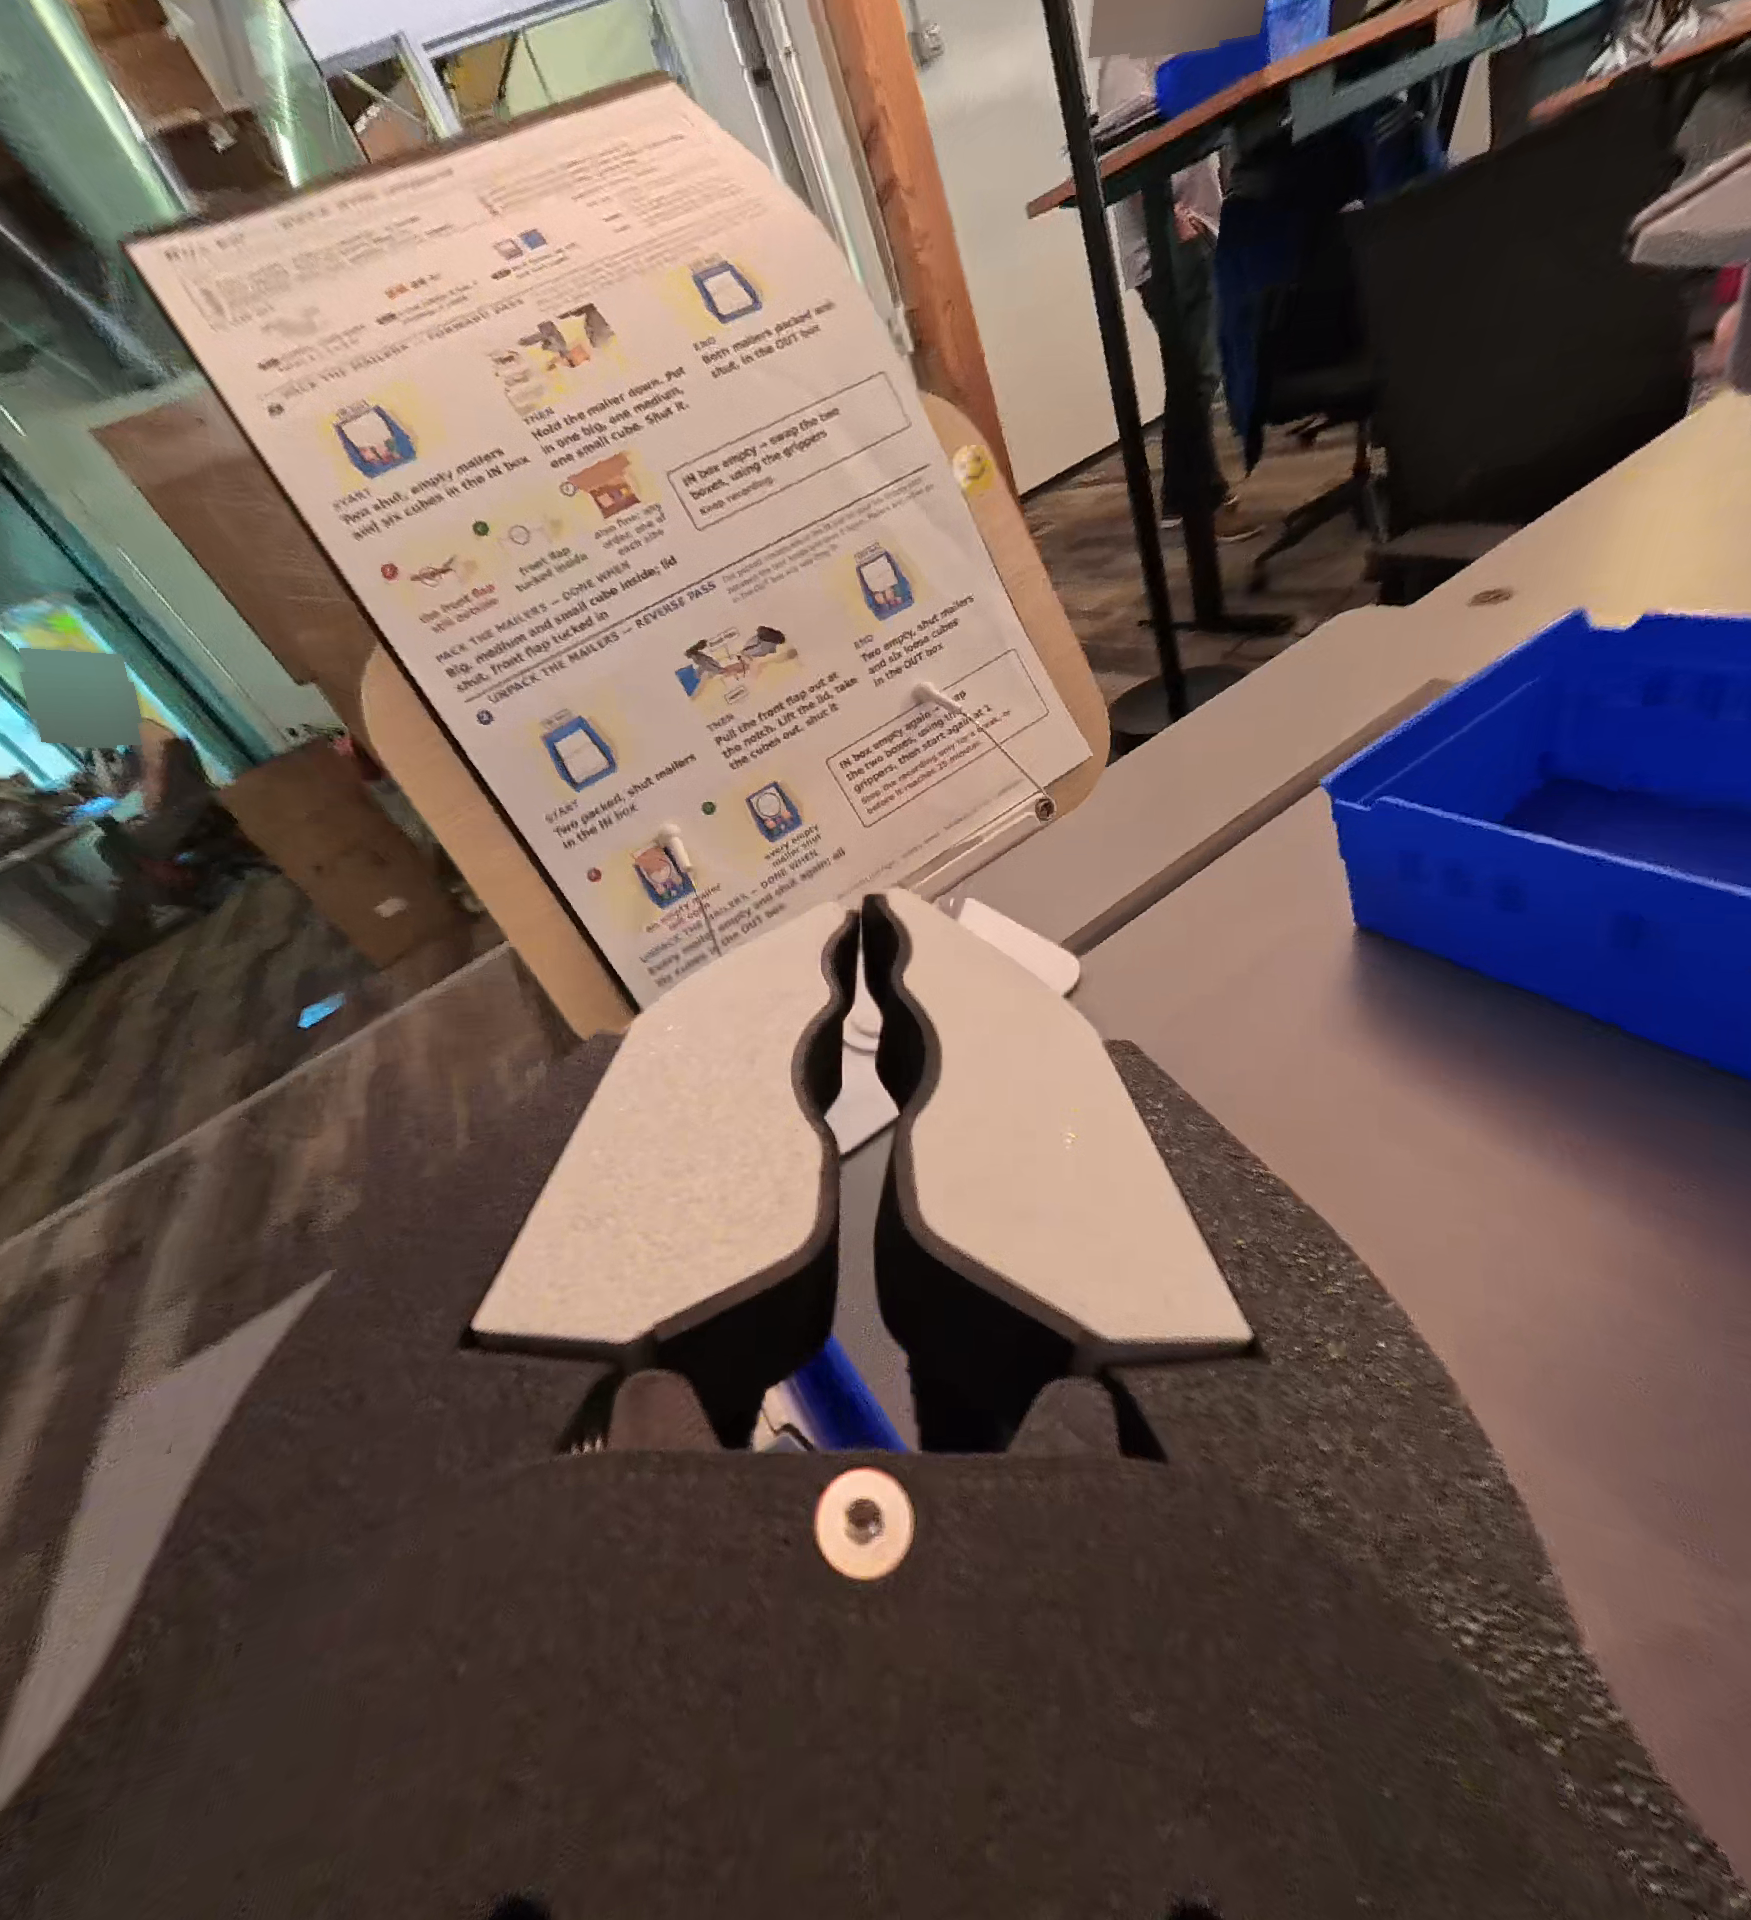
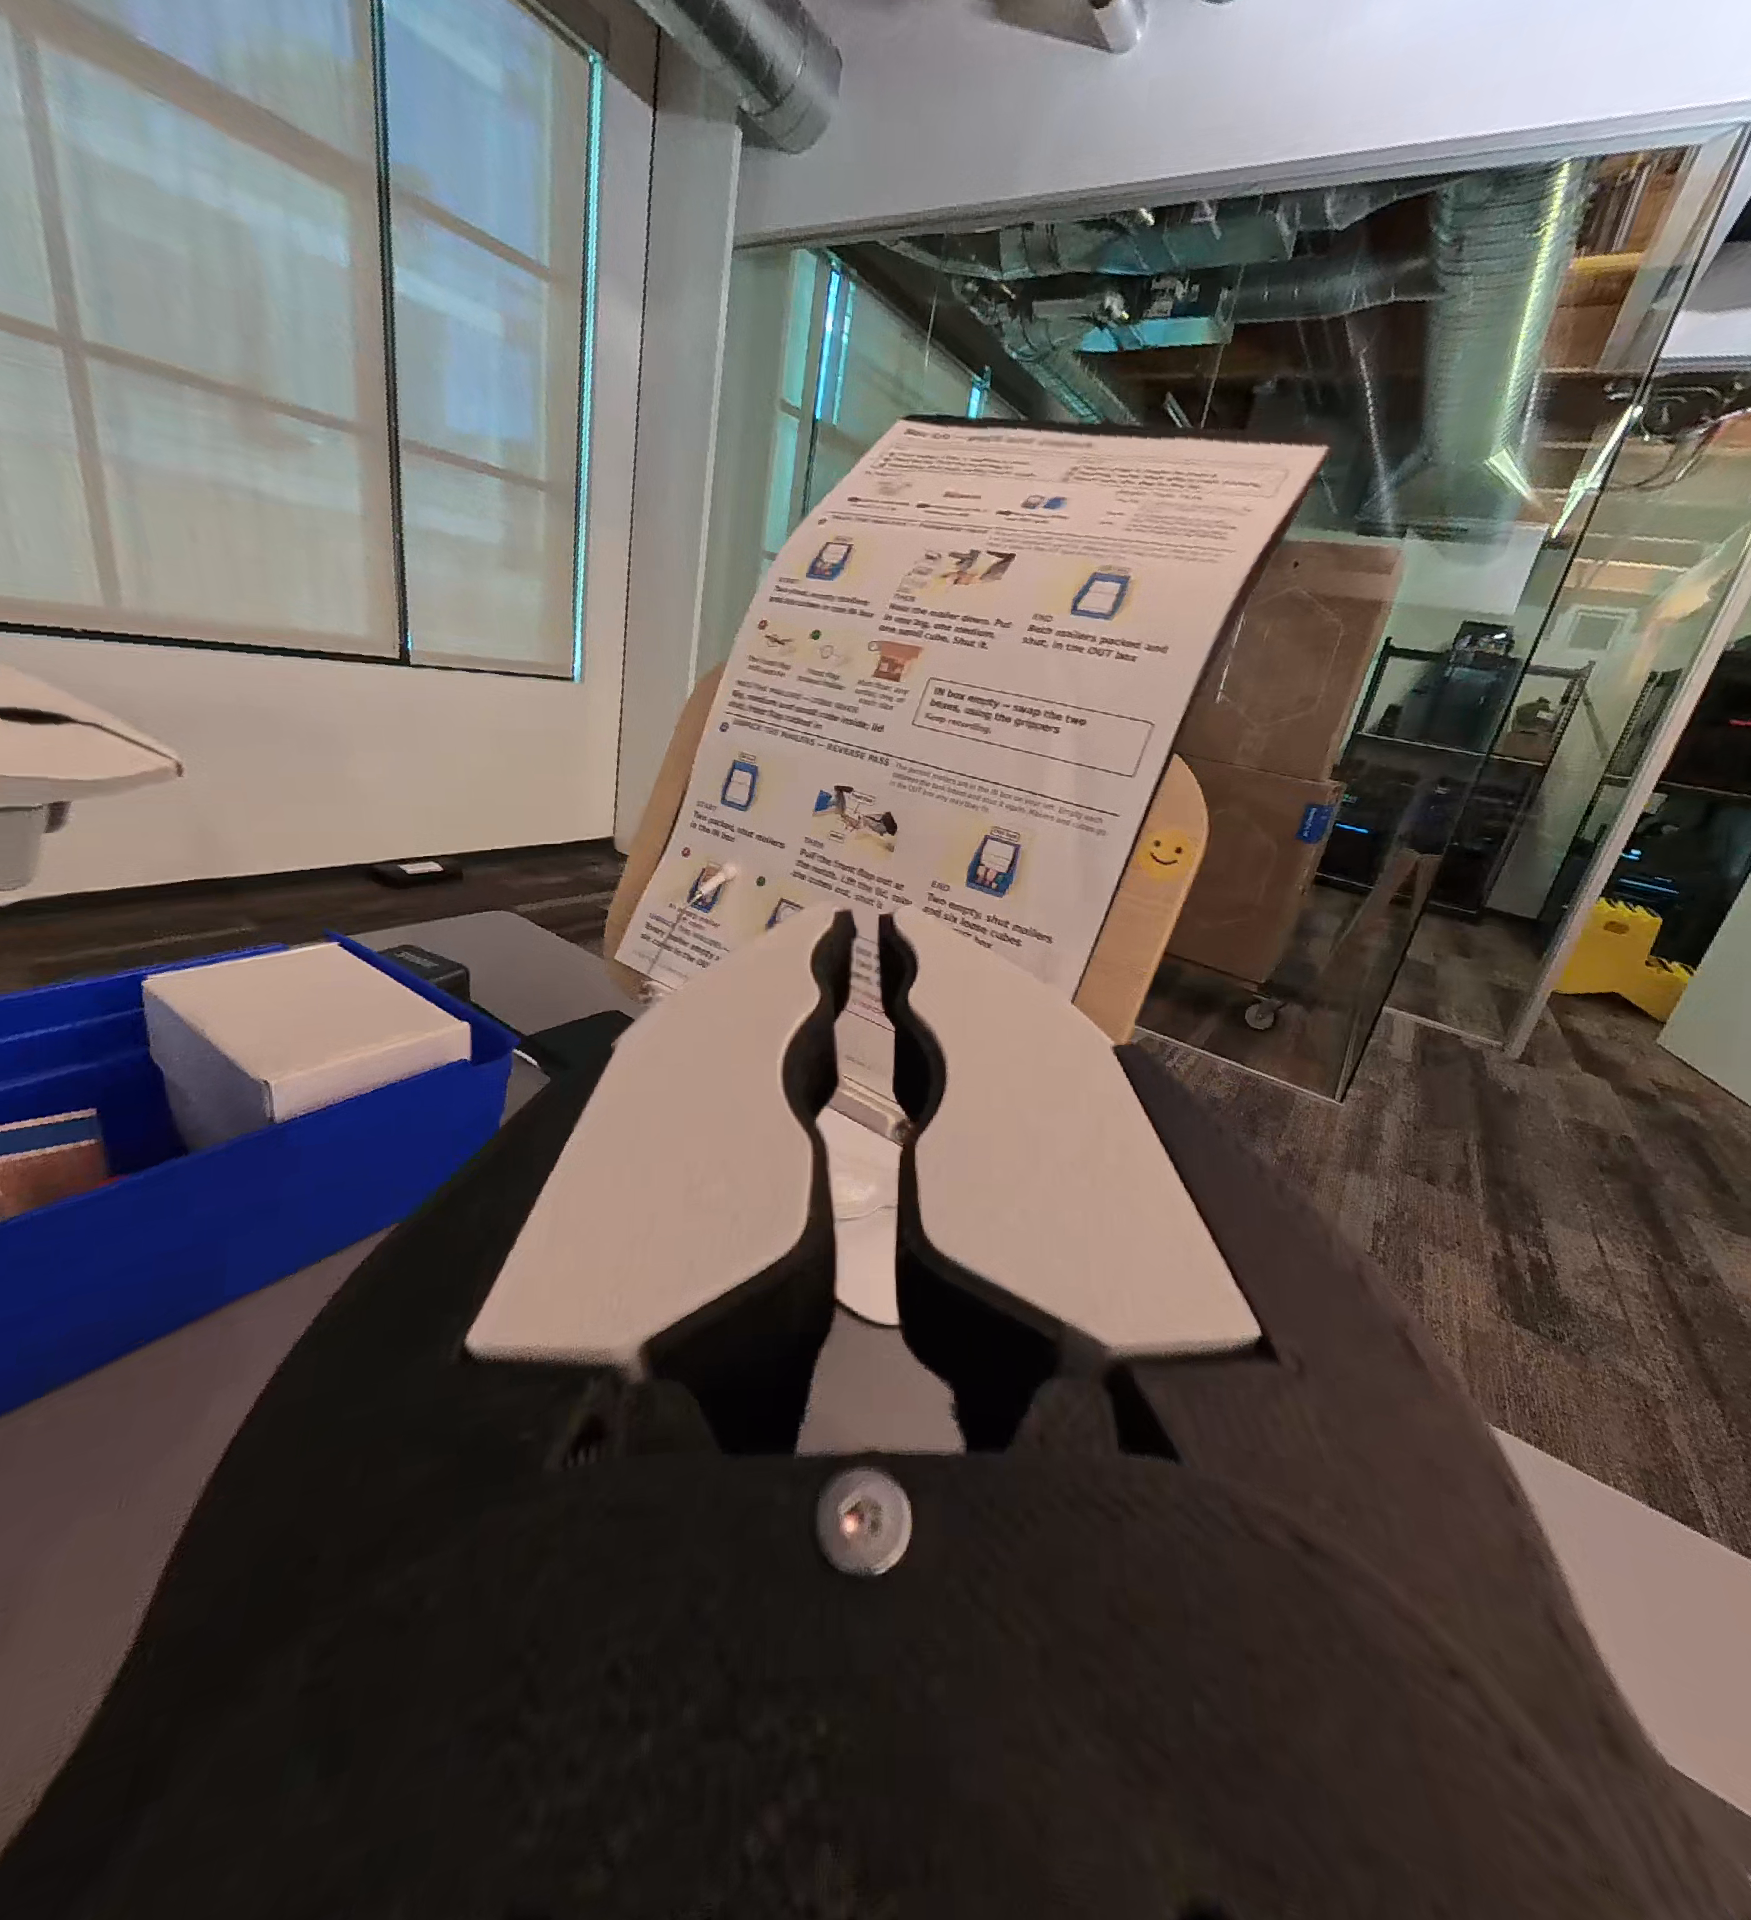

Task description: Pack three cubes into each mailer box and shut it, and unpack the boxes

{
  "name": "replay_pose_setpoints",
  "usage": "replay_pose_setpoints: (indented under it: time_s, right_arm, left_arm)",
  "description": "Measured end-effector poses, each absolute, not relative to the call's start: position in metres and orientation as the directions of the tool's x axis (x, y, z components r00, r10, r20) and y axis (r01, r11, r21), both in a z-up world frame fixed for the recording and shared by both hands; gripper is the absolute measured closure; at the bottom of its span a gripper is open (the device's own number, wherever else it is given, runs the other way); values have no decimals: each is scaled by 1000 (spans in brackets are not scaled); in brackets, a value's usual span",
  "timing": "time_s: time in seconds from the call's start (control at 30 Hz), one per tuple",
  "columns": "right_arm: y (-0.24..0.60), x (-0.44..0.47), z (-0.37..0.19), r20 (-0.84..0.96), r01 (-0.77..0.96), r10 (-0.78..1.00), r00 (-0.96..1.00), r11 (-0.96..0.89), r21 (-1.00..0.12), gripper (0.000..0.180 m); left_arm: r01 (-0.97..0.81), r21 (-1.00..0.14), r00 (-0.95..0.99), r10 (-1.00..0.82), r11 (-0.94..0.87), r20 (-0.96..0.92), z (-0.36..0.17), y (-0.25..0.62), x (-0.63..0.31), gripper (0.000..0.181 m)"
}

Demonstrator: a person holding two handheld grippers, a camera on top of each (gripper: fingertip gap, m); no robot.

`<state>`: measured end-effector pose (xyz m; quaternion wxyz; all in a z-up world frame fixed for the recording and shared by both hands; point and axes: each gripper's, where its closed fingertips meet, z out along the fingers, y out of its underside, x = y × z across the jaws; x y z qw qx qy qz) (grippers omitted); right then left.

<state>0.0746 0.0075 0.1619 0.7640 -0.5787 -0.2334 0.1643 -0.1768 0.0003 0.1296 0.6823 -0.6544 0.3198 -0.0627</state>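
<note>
In the left wrist view my left gripper (image 1: pixel 863 916) is shut on nothing and held above the grey table (image 1: pixel 1370 1195). An empty blue bin (image 1: pixel 1577 831) stands to its right. In the right wrist view my right gripper (image 2: pixel 866 925) is shut and empty, with only a thin slit between the tips. To its left a second blue bin (image 2: pixel 175 1226) holds a shut white mailer box (image 2: pixel 299 1029) and some wooden cubes (image 2: pixel 40 1164), one with a blue top. Each gripper also shows at the edge of the other's view, the right one (image 1: pixel 1744 239) and the left one (image 2: pixel 9 769).
A printed instruction sheet (image 1: pixel 622 499) leans on a wooden stand at the table's far edge, straight ahead of both grippers; it also shows in the right wrist view (image 2: pixel 964 727). A black pole (image 1: pixel 1110 364) stands behind the table. Beyond it are desks, cardboard boxes and glass walls. The grippers' ends are close to 25 cm from one another.
</note>
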Motion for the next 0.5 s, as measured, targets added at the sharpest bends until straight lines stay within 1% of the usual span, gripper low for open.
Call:
replay_pose_setpoints:
  time_s: [0.03, 0.1, 0.2, 0.27, 0.3, 0.37, 0.4, 0.5]
  right_arm:
    - [5, 70, 164, 174, 23, 523, 834, 282, -959, 173]
    - [1, 64, 166, 228, 84, 494, 839, 297, -951, 170]
    - [-10, 60, 178, 304, 171, 422, 854, 325, -930, 164]
    - [-25, 59, 193, 288, 138, 409, 866, 357, -924, 164]
    - [-33, 57, 198, 253, 94, 437, 863, 353, -931, 165]
    - [-47, 51, 205, 163, -15, 522, 837, 319, -947, 175]
    - [-50, 47, 204, 125, -52, 556, 822, 292, -955, 175]
    - [-43, 41, 189, 101, -26, 577, 810, 207, -978, 177]
  left_arm:
    - [-314, -942, 800, -501, 120, -331, 131, 1, -181, 178]
    - [-269, -955, 816, -497, 122, -294, 138, -2, -186, 176]
    - [-137, -974, 820, -531, 179, -213, 167, -22, -184, 174]
    - [-76, -972, 807, -559, 224, -192, 186, -44, -181, 174]
    - [-66, -962, 810, -548, 266, -208, 196, -56, -181, 174]
    - [-43, -933, 812, -532, 358, -242, 213, -83, -181, 175]
    - [-29, -926, 815, -527, 377, -241, 218, -92, -182, 177]
    - [11, -930, 799, -563, 368, -213, 221, -105, -185, 178]
